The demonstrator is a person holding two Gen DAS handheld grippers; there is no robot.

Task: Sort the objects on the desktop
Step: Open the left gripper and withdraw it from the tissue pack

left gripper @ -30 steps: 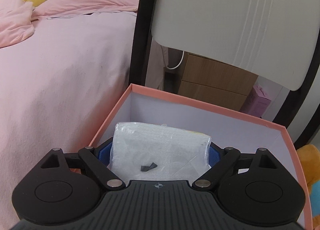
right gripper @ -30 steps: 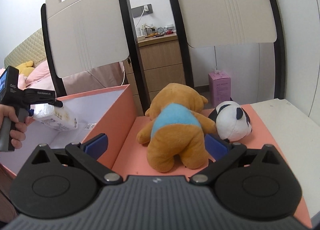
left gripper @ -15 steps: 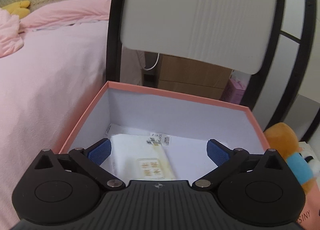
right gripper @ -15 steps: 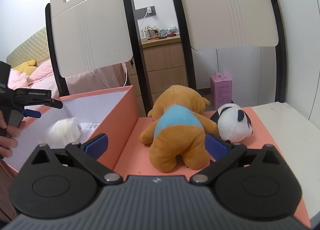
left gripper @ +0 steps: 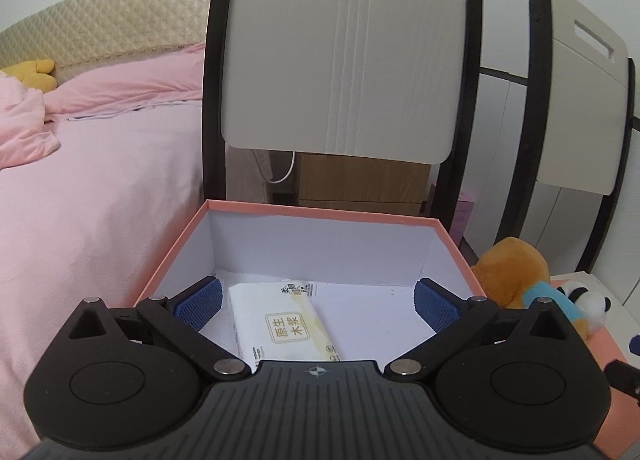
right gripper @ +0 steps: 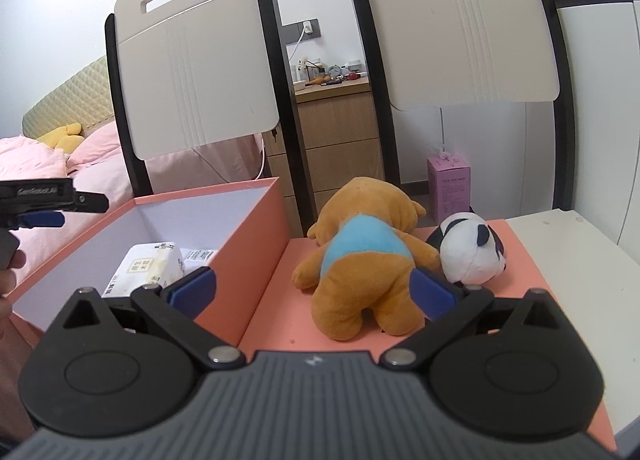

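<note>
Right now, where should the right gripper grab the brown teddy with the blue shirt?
Probably around the brown teddy's rump and blue-shirted back, coming from behind it. It lies belly down on the pink lid with its head pointing away, so its wide, soft back end faces the open right gripper. The panda presses against its right side, so a grab from that side would likely catch both.
</note>
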